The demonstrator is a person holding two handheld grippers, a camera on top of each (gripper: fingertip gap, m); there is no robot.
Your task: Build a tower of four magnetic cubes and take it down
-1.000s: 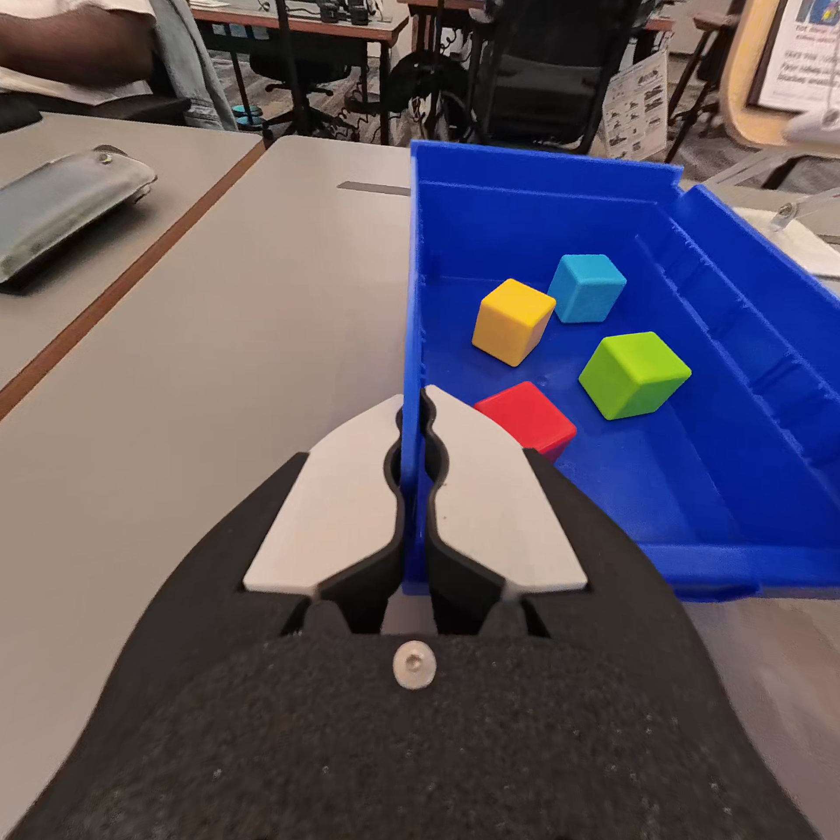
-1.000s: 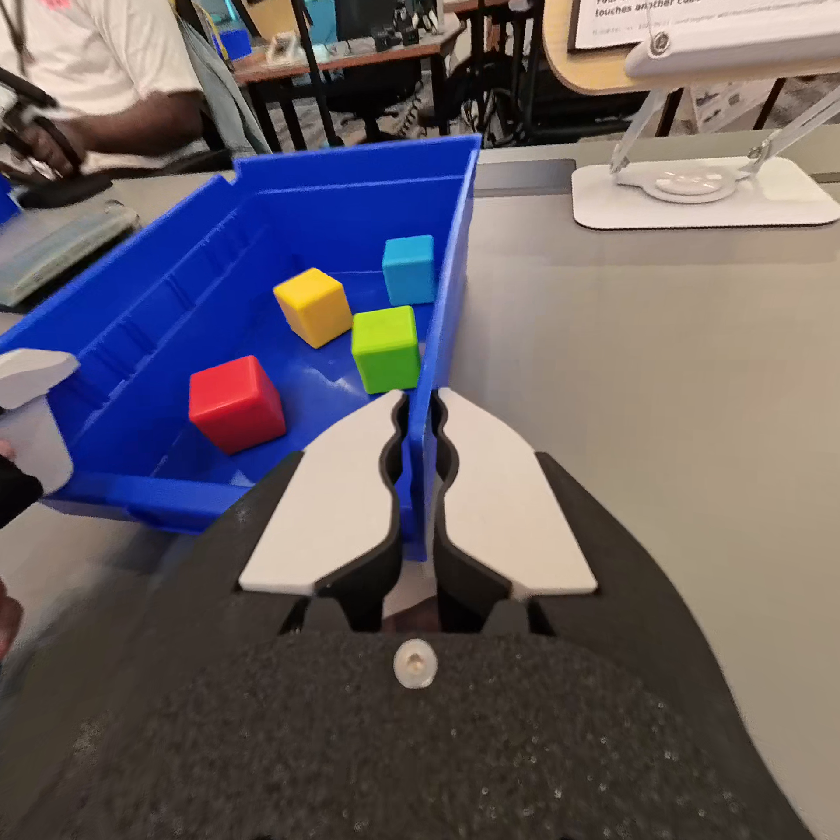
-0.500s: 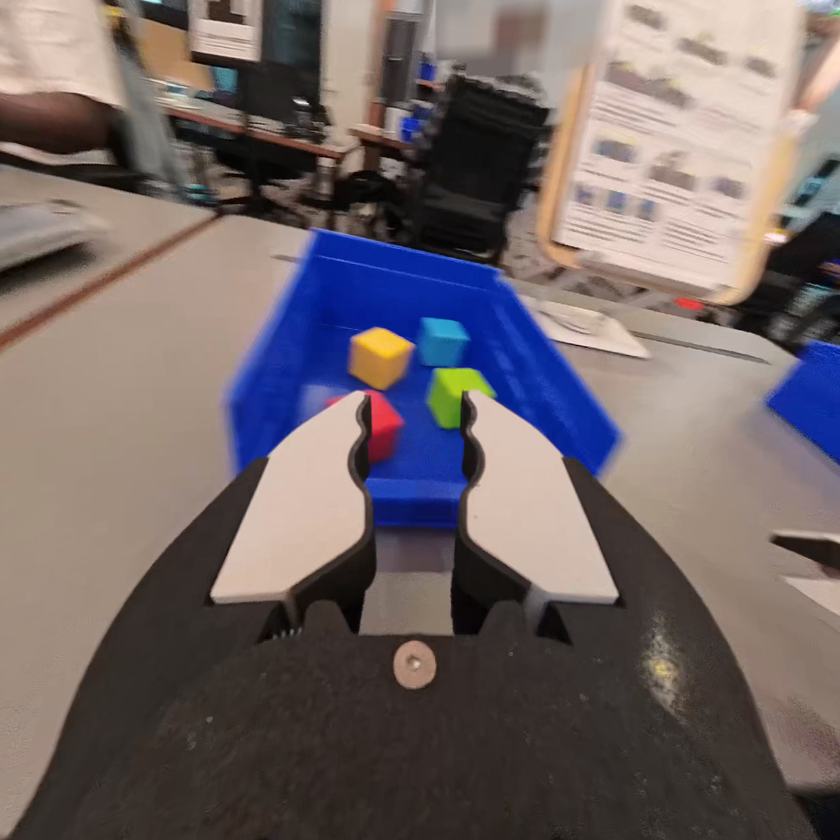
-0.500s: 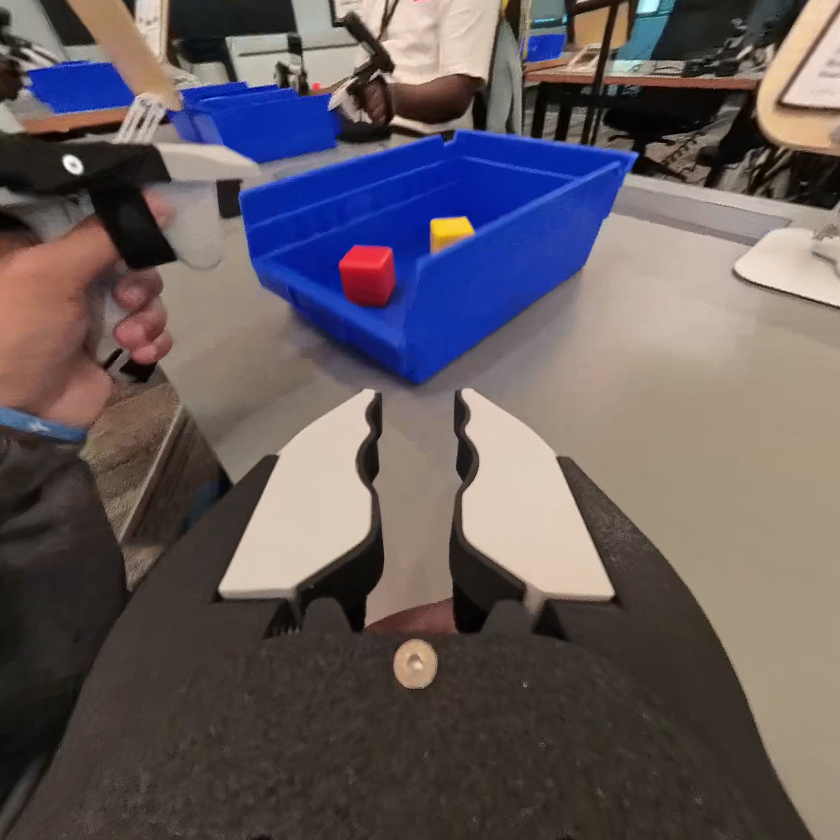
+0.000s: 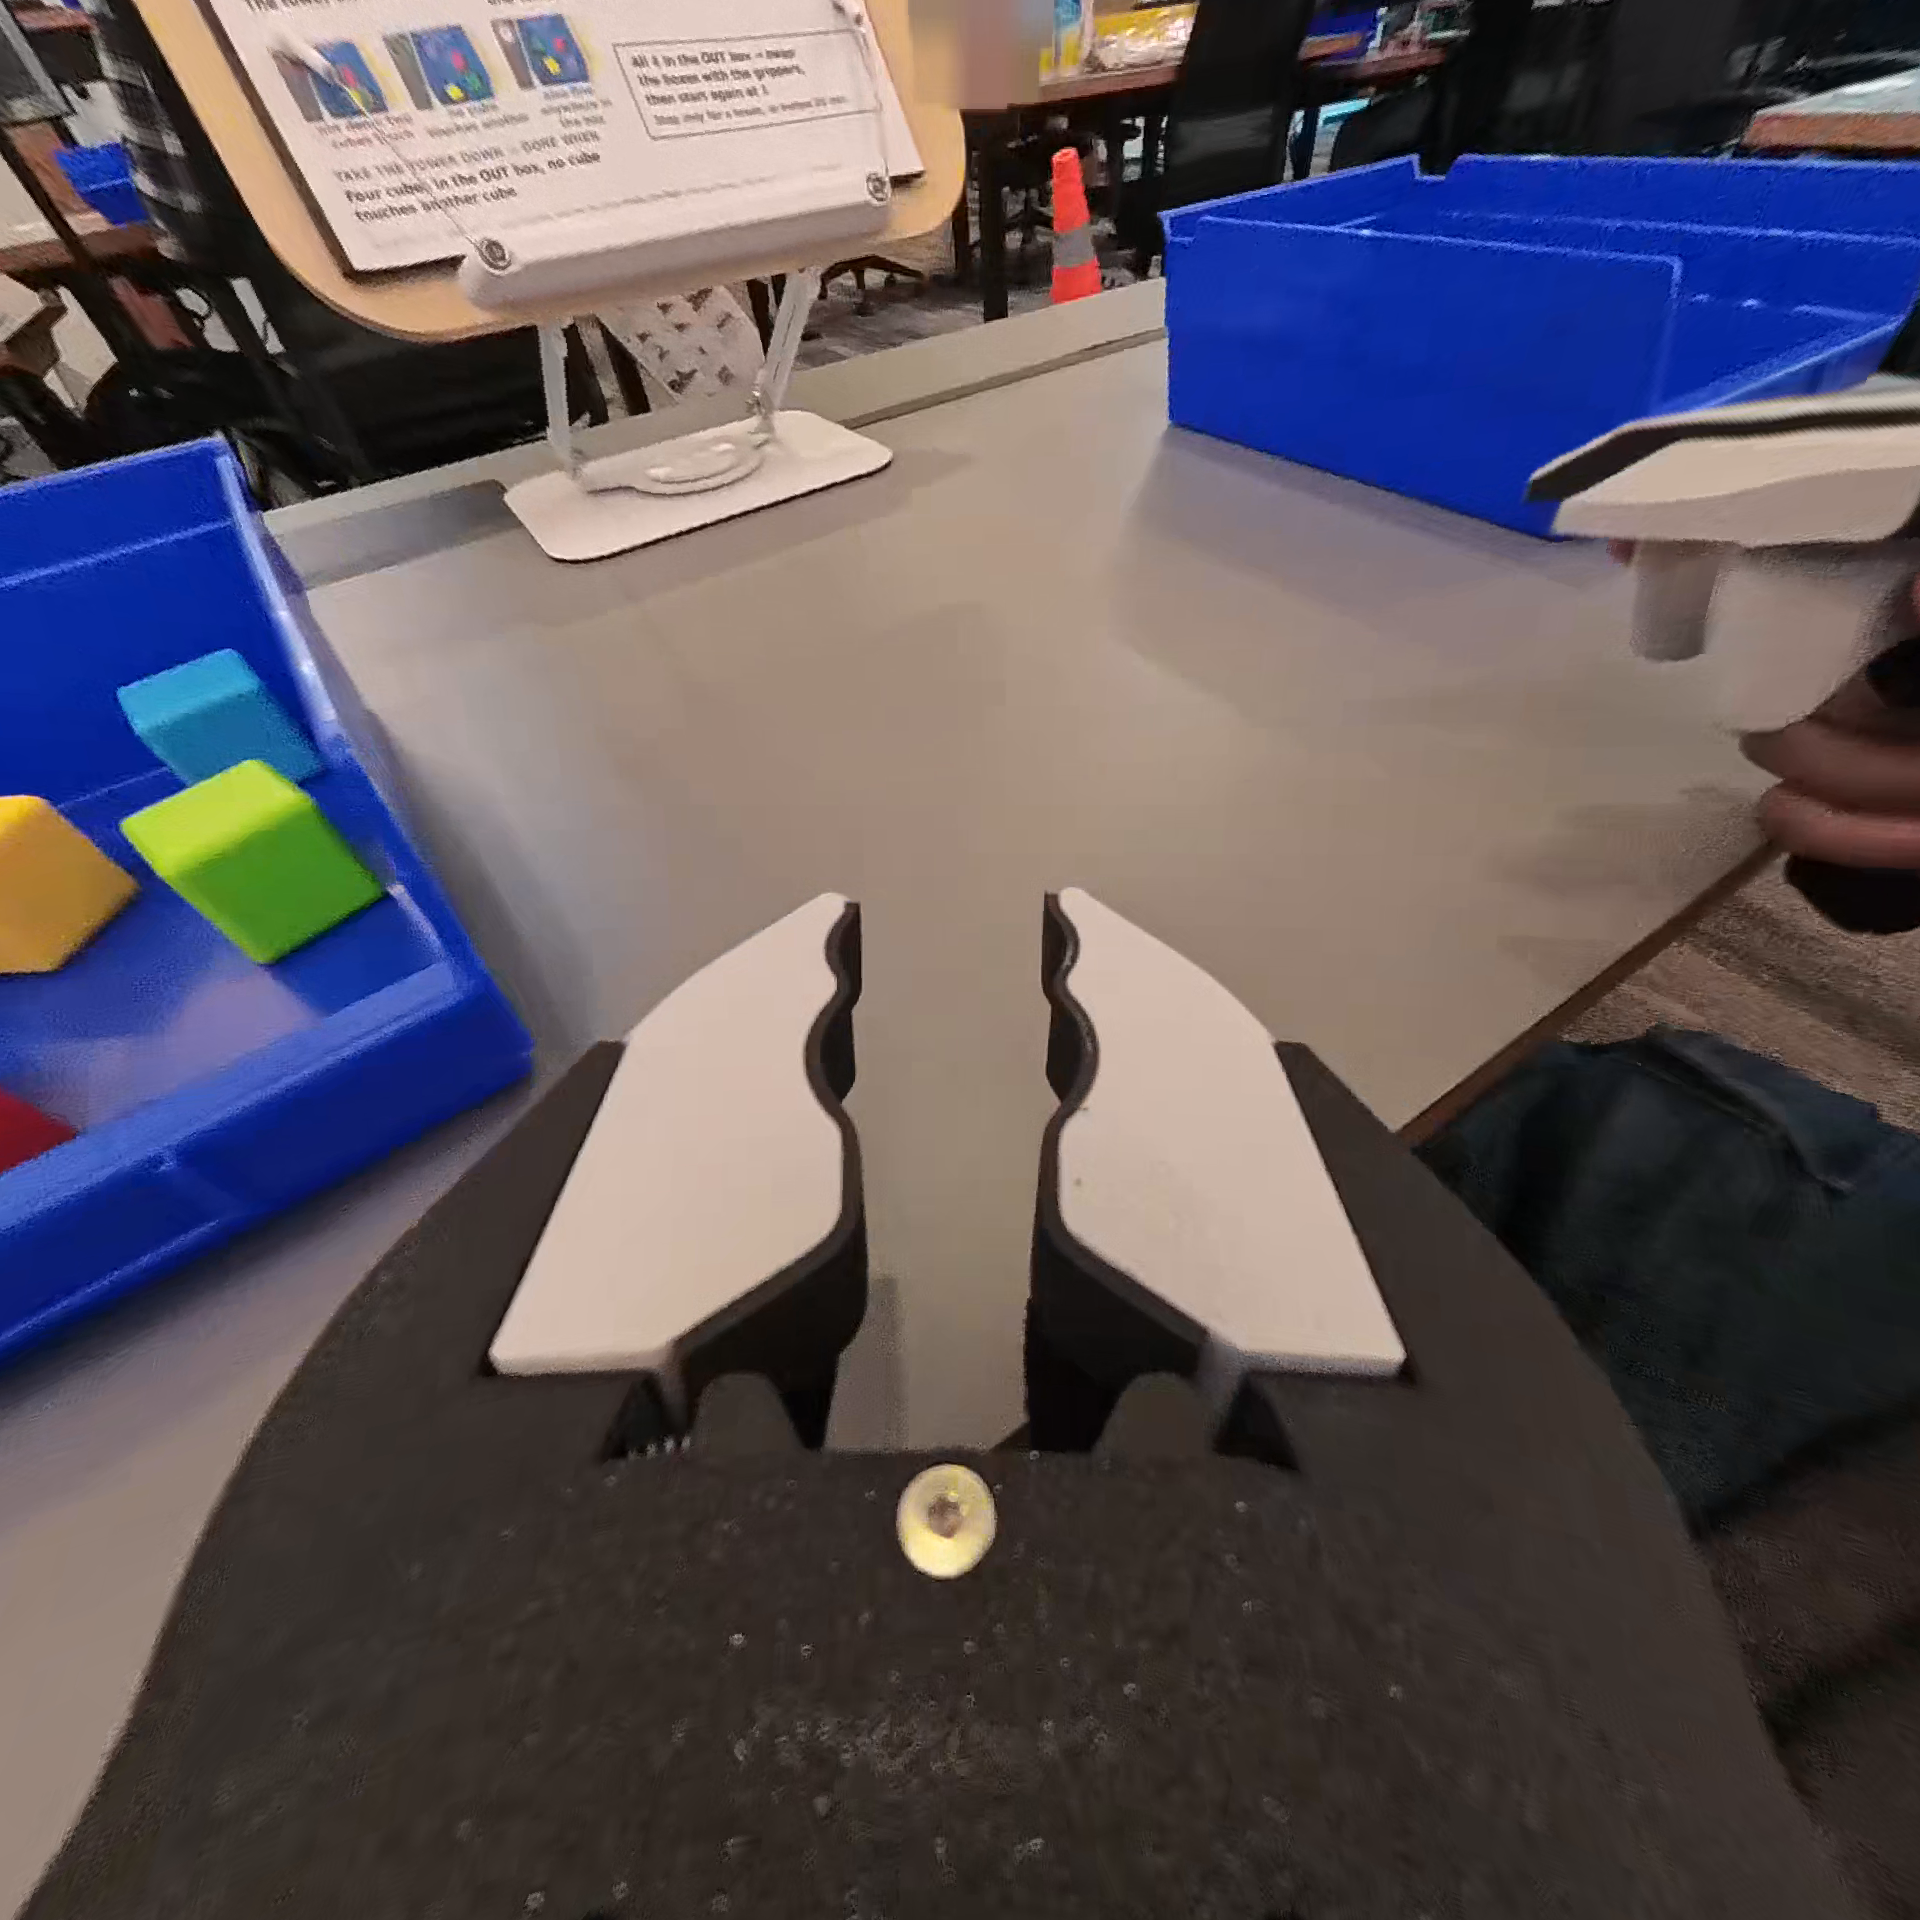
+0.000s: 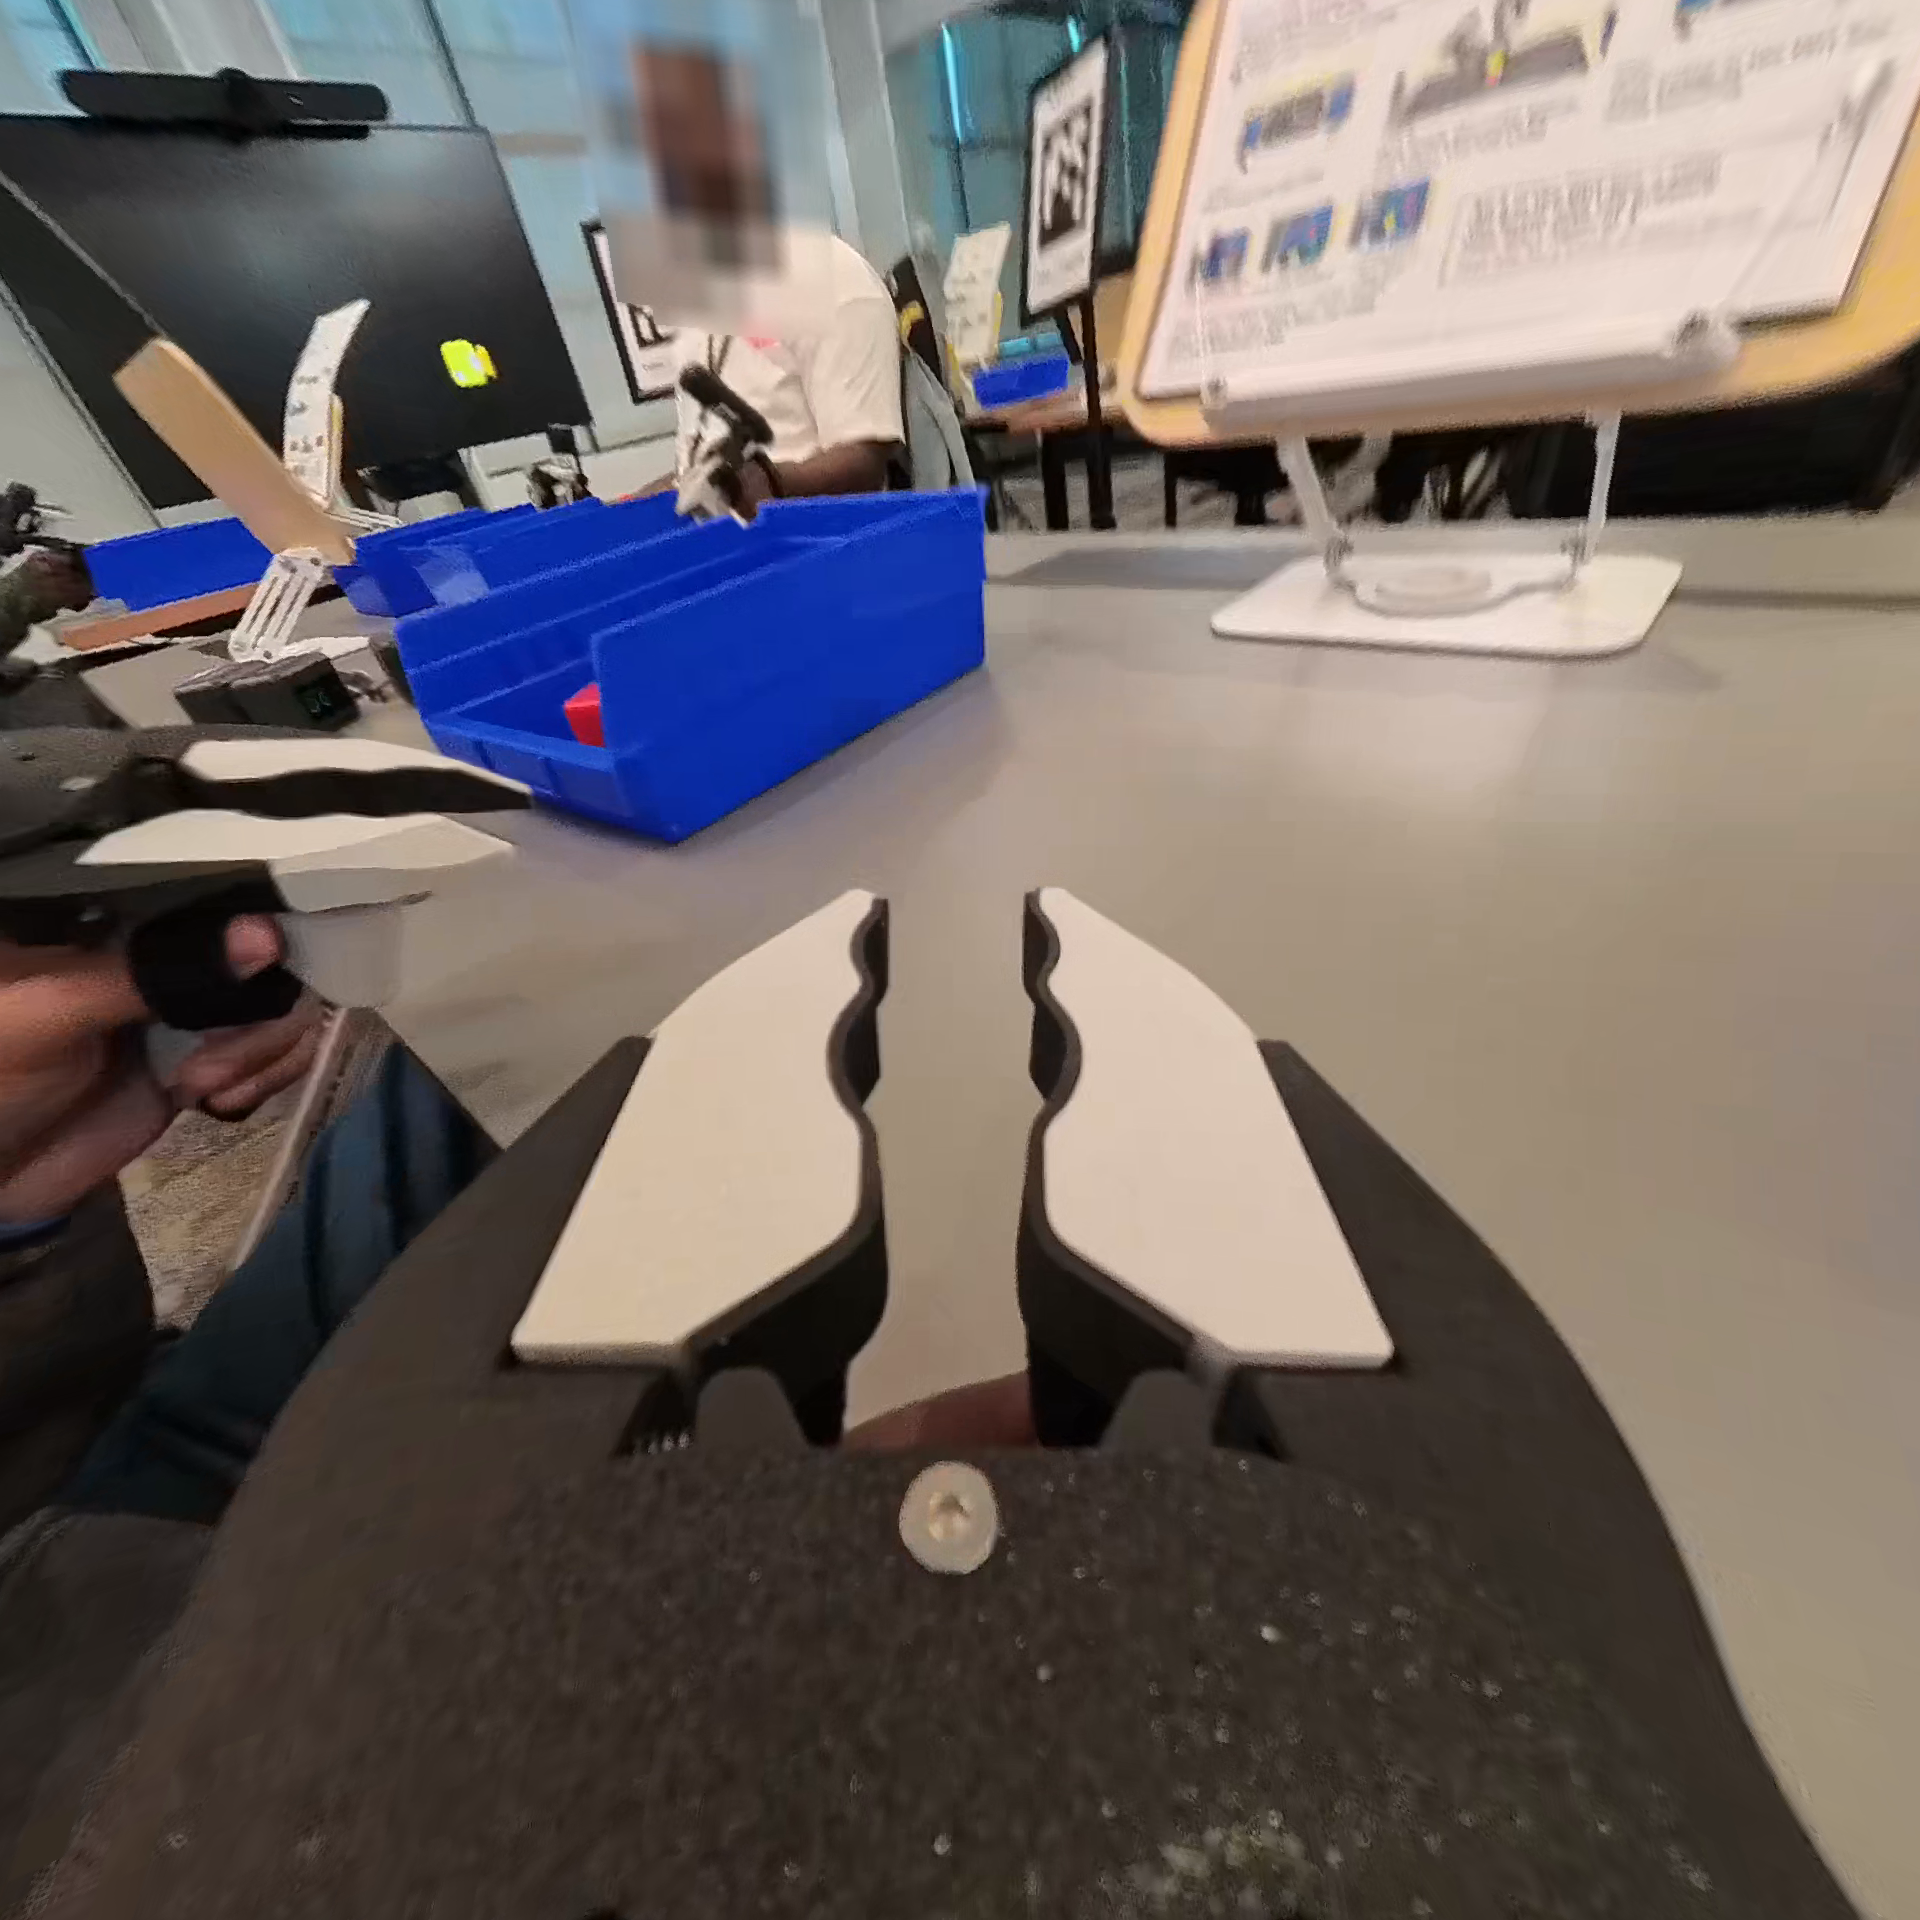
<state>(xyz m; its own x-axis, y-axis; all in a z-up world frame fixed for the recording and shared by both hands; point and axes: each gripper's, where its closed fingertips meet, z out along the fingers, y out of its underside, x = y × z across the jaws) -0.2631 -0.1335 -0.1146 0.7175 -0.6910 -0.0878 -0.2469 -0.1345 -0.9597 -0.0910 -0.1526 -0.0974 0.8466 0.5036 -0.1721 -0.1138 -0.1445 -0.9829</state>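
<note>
left gripper (image 5: 951, 909): spread, empty, over table (image 5: 1039, 675)
right gripper (image 6: 956, 904): spread, empty
bin (image 5: 312, 1101): left of left gripper; holds blue cube (image 5: 213, 712), green cube (image 5: 249, 857), yellow cube (image 5: 47, 883), red cube (image 5: 26, 1127) (all apart)
second bin (image 5: 1403, 353): far right, contents hidden

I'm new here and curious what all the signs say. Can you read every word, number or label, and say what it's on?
I will not copy writing, only say what bears it.
Propped sheet: printed lines and small pictures; sharp in left view, blurred in right.
Black-and-white sign: code pattern, blurred.
Small black box: green digits, too small.
Cubes, bins: none seen.
</note>
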